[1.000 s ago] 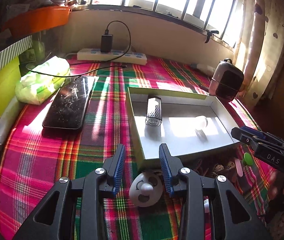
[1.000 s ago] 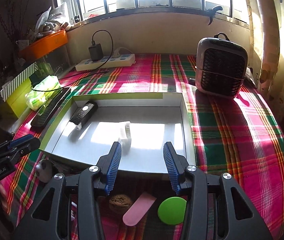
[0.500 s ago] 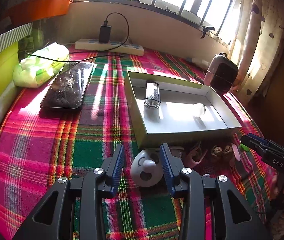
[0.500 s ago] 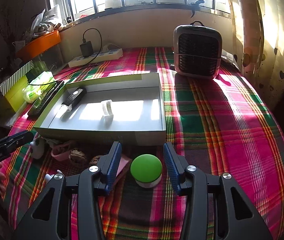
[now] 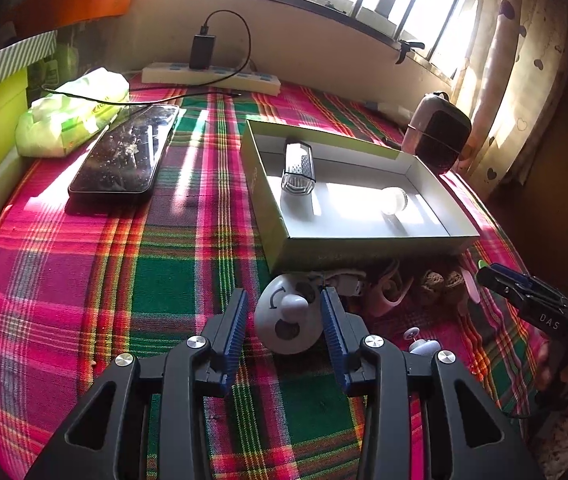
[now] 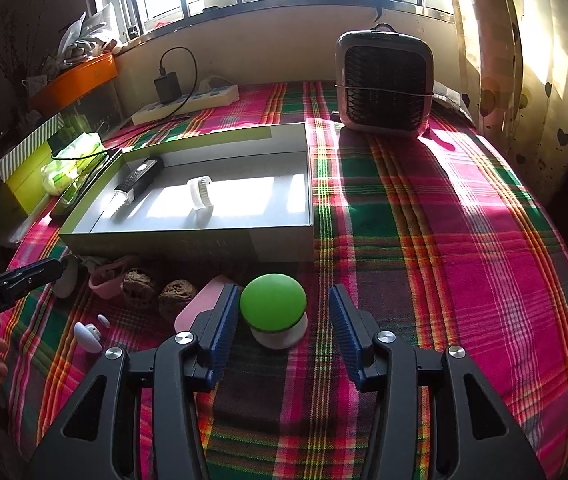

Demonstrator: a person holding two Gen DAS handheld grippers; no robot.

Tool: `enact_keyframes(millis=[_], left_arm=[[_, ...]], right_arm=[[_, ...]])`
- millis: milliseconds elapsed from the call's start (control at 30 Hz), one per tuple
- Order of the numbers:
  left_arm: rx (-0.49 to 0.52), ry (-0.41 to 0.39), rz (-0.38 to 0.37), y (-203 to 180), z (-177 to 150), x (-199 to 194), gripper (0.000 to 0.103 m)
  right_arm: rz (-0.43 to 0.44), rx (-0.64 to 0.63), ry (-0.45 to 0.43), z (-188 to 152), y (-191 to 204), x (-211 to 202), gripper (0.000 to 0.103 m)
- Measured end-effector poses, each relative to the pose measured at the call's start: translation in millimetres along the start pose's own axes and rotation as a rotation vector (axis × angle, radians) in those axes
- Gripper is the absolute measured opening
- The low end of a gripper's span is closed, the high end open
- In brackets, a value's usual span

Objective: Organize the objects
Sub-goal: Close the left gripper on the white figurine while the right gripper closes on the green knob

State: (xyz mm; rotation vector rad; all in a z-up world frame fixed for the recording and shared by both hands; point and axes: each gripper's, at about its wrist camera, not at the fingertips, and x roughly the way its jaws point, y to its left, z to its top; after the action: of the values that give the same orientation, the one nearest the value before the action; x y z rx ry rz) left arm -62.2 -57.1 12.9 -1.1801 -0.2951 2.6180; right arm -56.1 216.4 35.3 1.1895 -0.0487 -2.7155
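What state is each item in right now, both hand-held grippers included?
Left hand-held gripper: open, straddling the white round gadget.
Right hand-held gripper: jaws opening, green-capped object between them, right pad clear of it.
Shallow box: lidless, holding a small grater and a white ring-shaped item.
Phone: screen dark.
Charger: plugged into the power strip.

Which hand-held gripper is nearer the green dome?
Right. The right hand-held gripper has the green dome between its opening jaws; the left hand-held gripper is off to its left, around the white round gadget.
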Motion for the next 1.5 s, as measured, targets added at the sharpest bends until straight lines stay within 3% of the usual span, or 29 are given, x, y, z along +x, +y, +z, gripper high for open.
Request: enact_keyframes(millis=[167,300,867,967,1100,1333,1500], left_arm=[[0.016,0.015,-0.007,-3,-1,4,0.036],[0.019,0.024,-0.008,-5,-2,6,0.044],[0.015,0.025,-0.006,-5,1,10,0.044],[0.008,0.025,-0.010,-4,2,10,0.043],[-0.007,0.021,0.000,-1,1,9,0.032],[-0.023,0.013,-0.013,2,-1,6,0.029],[-0.022,0.007,-0.016,1,0,4,0.027]], right_arm=[[0.001,-0.001,0.015,-1,-1,4,0.047],[-0.001,-0.006,0.020,-1,0,6,0.048],[0.012,0.007,0.034,0,-3,12,0.047],[0.021,0.009,0.034,-1,-3,11,0.047],[0.031,0.007,0.025,-1,-3,10,0.043],[0.045,-0.003,0.022,-2,0,9,0.035],[0.046,-0.003,0.022,-2,0,9,0.035]])
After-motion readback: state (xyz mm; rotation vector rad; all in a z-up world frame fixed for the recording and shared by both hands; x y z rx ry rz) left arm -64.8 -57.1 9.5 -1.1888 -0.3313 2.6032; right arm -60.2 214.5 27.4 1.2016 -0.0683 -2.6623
